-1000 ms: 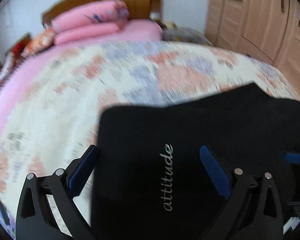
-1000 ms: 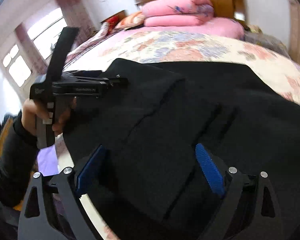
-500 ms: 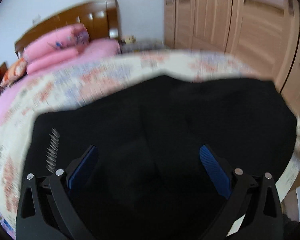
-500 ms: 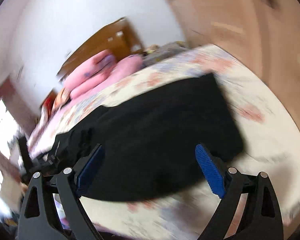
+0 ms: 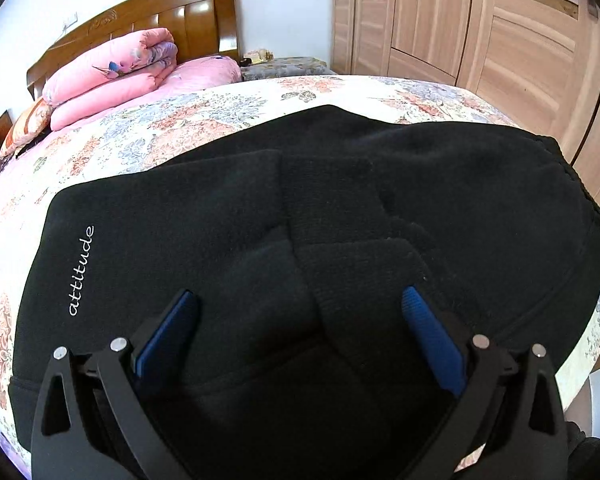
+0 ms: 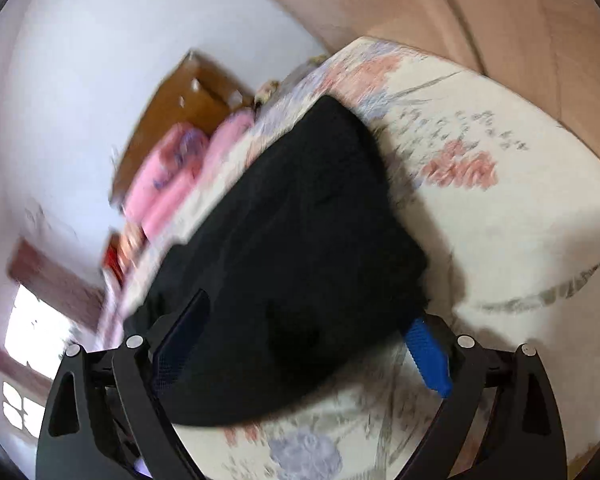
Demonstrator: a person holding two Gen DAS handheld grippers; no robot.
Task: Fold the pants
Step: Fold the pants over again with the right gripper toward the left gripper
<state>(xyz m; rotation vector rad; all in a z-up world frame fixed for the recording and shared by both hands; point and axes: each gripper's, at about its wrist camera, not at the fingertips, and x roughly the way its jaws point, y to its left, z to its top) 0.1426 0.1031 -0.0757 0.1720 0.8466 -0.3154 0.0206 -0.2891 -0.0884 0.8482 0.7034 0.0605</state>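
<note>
Black fleece pants (image 5: 340, 208) with white "attitude" lettering (image 5: 81, 272) lie folded into a wide bundle on the floral bedspread (image 5: 188, 120). My left gripper (image 5: 296, 320) hovers over the near edge of the bundle, open, its blue pads (image 5: 428, 328) wide apart with nothing pinched. In the blurred, tilted right wrist view the same pants (image 6: 292, 240) lie on the bedspread (image 6: 500, 220). My right gripper (image 6: 304, 344) is open above their near end, and its right pad (image 6: 426, 354) sits at the cloth's edge.
A folded pink quilt (image 5: 112, 76) and pillows rest against the wooden headboard (image 5: 148, 12). Wooden wardrobe doors (image 5: 500, 40) stand to the right of the bed. A bedside table (image 5: 284, 66) sits in the far corner. A window (image 6: 32, 332) shows at left.
Both cameras swung to the right along the pants. The lettering slid from between the left fingers to the far left. The right gripper rolled and pulled back, the left hand leaving its view.
</note>
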